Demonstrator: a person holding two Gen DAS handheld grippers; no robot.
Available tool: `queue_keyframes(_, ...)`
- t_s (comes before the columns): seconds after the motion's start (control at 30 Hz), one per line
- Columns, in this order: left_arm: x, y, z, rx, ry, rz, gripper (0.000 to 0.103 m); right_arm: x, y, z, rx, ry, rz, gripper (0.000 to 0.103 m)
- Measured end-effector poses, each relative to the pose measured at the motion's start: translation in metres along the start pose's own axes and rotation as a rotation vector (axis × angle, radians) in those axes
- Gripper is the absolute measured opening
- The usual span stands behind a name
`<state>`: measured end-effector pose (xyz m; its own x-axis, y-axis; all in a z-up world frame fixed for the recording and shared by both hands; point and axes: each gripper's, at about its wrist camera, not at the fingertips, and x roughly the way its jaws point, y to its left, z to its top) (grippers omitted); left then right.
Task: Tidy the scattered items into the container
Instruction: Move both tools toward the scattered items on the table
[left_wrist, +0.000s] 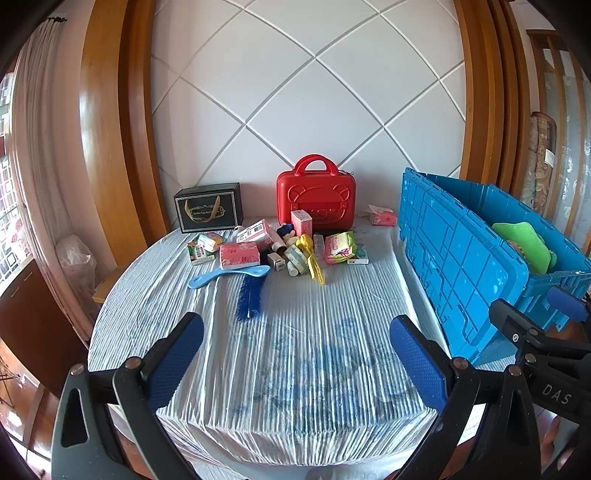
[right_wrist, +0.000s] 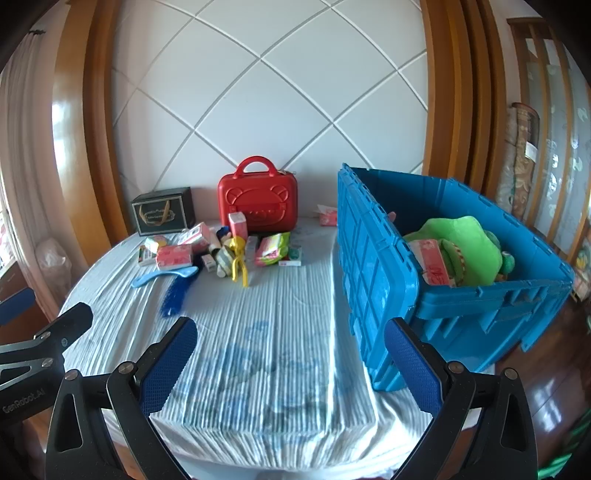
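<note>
Both the left gripper (left_wrist: 295, 354) and the right gripper (right_wrist: 290, 350) are hovering over the near tabletop (left_wrist: 295, 314), fingers spread wide and holding nothing. The scattered items (left_wrist: 280, 247) are lying clustered near the red case (left_wrist: 316, 195), left of the blue crate (right_wrist: 461, 280), which is holding a green plush toy (right_wrist: 465, 243).

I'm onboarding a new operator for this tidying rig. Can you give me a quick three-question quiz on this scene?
1. True or false: both grippers are open and hold nothing.
2. What already lies in the blue crate? A) green plush toy B) red case C) black box
3. Which item lies nearest the left gripper?

Key:
1. True; the right gripper is empty too.
2. A, the green plush toy.
3. The blue bottle brush.
</note>
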<state>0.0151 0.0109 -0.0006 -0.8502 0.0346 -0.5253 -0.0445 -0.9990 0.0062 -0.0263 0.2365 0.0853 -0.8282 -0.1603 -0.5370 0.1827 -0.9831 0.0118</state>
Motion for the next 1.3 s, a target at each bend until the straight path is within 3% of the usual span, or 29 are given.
queue_keyframes(0.43,-0.002,0.006,0.001,-0.016,-0.004,0.029,0.102,-0.009,0.004,-0.003,-0.006,-0.007,0.003,0.103)
queue_keyframes(0.77,0.021,0.013,-0.002,-0.041,0.006,0.06,0.102,0.02,0.013,0.002,-0.03,0.026,0.029,0.103)
queue_keyframes(1.0,0.069,0.032,0.007,-0.062,0.035,0.121,0.102,0.081,0.033,0.015,-0.06,0.071,0.097,0.103)
queue_keyframes(1.2,0.151,0.068,0.022,-0.103,0.118,0.175,0.102,0.173,0.057,0.037,-0.081,0.142,0.158,0.103)
queue_keyframes(1.3,0.2,0.092,0.023,-0.119,0.197,0.218,0.102,0.229,0.064,0.047,-0.072,0.2,0.196,0.103)
